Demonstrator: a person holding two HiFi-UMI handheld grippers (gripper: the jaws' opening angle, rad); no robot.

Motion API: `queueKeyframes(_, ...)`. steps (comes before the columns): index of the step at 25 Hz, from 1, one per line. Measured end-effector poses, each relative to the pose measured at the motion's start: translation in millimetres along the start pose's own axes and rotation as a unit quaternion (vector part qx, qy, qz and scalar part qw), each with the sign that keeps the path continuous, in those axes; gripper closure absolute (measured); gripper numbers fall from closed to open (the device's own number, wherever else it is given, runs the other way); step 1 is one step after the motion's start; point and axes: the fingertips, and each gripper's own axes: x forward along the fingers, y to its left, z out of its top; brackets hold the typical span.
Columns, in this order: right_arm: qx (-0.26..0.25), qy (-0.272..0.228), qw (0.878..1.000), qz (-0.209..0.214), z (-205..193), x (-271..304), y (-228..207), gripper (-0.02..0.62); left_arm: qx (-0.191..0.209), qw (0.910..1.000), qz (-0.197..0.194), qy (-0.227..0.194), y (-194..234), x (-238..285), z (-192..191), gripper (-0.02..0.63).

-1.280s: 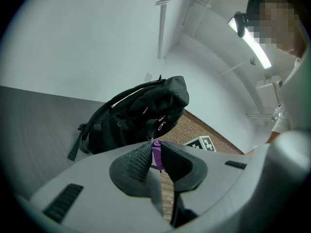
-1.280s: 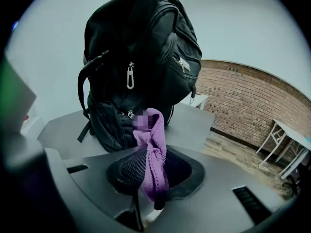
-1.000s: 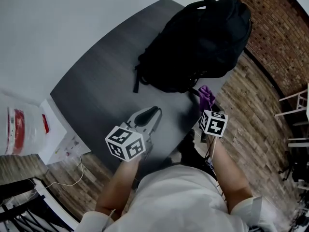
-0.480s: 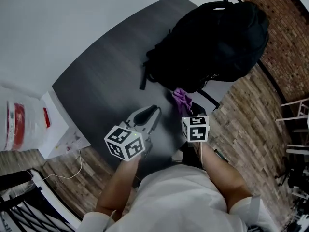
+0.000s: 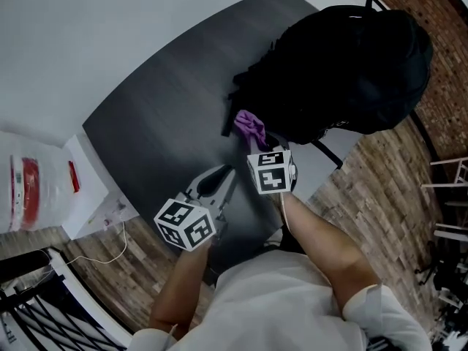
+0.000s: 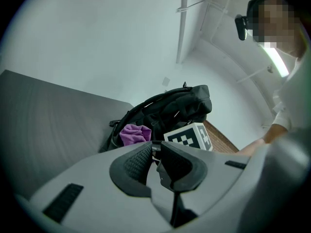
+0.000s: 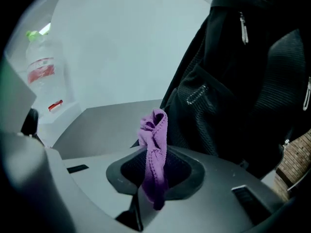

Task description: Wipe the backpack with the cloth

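I'm clamping cloth [image 5: 250, 126] in R gripper [image 5: 256, 143] jaws, just beside backpack [image 5: 344, 72]; L gripper [image 5: 225, 174] jaws pressed together, empty, hovering over worktop [image 5: 161, 115].

The head camera is looking steeply down from high above onto the grey table [image 5: 161, 115], with the backpack [image 5: 344, 72] lying at the far right. The camera on the left gripper [image 6: 154, 149] is sitting low over the near table, facing the backpack from some way off. The one on the right gripper [image 7: 154, 164] is looking from close against the backpack's left side. All three are sharing the backpack and the cloth [image 5: 251, 126].
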Motion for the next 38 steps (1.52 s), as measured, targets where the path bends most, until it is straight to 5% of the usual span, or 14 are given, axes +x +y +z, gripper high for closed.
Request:
queueKeyframes(11, -0.037, 0.014, 0.999, -0.029, -2, 41, -4, 0.518, -0.003, 0.9996, 0.011, 0.024, 16, 0, -7, 0.549)
queueKeyframes(38, 0.003, 0.025, 0.998, -0.06, -50, -3, -56, 0.517, 0.04, 0.9959, -0.036, 0.073, -43, 31, -24, 0.549)
